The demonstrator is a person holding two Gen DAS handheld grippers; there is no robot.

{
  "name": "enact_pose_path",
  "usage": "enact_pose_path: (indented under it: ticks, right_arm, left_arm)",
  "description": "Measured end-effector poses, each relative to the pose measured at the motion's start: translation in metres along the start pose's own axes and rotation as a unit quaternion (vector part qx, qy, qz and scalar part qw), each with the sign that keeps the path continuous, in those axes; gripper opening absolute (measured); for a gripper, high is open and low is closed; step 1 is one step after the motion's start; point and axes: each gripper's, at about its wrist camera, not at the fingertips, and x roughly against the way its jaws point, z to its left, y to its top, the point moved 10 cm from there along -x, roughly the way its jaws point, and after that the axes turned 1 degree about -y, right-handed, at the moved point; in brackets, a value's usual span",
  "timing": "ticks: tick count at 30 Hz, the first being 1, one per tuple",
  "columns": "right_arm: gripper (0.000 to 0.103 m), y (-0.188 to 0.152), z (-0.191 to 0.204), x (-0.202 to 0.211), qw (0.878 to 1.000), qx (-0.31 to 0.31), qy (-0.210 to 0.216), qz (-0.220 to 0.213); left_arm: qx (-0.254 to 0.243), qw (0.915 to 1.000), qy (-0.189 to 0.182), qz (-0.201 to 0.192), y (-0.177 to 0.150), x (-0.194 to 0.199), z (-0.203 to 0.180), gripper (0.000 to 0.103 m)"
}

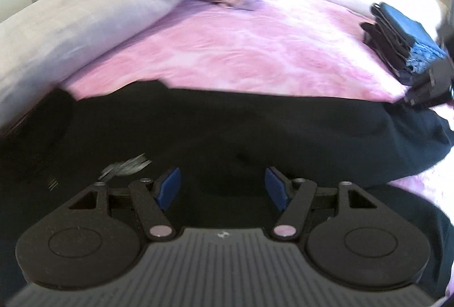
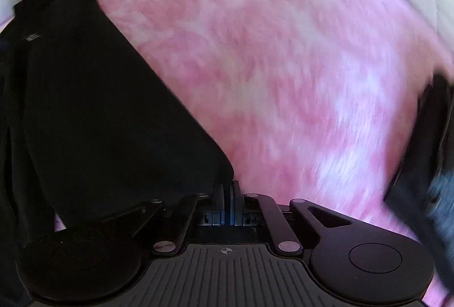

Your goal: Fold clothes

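My left gripper (image 1: 222, 183) hangs over the black garment (image 1: 227, 131) with its blue pads (image 1: 170, 182) wide apart, holding nothing. The garment lies spread across the near part of the pink blanket (image 1: 227, 51), its far edge running straight across the left view.

My right gripper (image 2: 228, 190) has its pads pressed together at the corner of the garment (image 2: 99, 108). Cloth seems to be pinched there, though the dark fabric hides just how much is caught. Both views are smeared, the right one most.

The risks as I judge them: if only a thin edge is caught on the right, a quick pull could slip it free and the fold would drop crooked. With the left end loose, dragging from one corner alone could twist the garment or bunch it on the fuzzy blanket. The stack (image 1: 403, 37) of folded dark clothes sits close by at the right of the left view, so a wide swing on that side could knock it over. The grey duvet (image 1: 85, 9) at the left could snag a sleeve.
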Motion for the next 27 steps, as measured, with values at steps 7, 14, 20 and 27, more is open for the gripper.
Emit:
enact_pose_path:
  ticks: [7,14,20,27]
  right_arm:
    - [0.028,0.073,-0.090,-0.017,0.998,-0.042,-0.041,-0.028]
    - [0.049,0.025,-0.073,0.022,0.991,-0.098,-0.068,-0.065]
    - [0.051,-0.064,-0.050,0.039,0.982,-0.175,-0.062,-0.010]
    - [0.052,-0.098,-0.054,0.035,0.975,-0.214,-0.053,0.021]
  left_arm:
    - [0.011,0.9998,-0.002,0.016,0.022,-0.034,-0.014,0.062]
    - [0.014,0.9993,0.023,0.024,0.004,-0.003,-0.020,0.062]
    - [0.024,0.9978,0.034,0.052,-0.046,0.044,-0.044,0.063]
    - [0.079,0.9877,0.062,0.120,-0.142,0.112,-0.070,0.063]
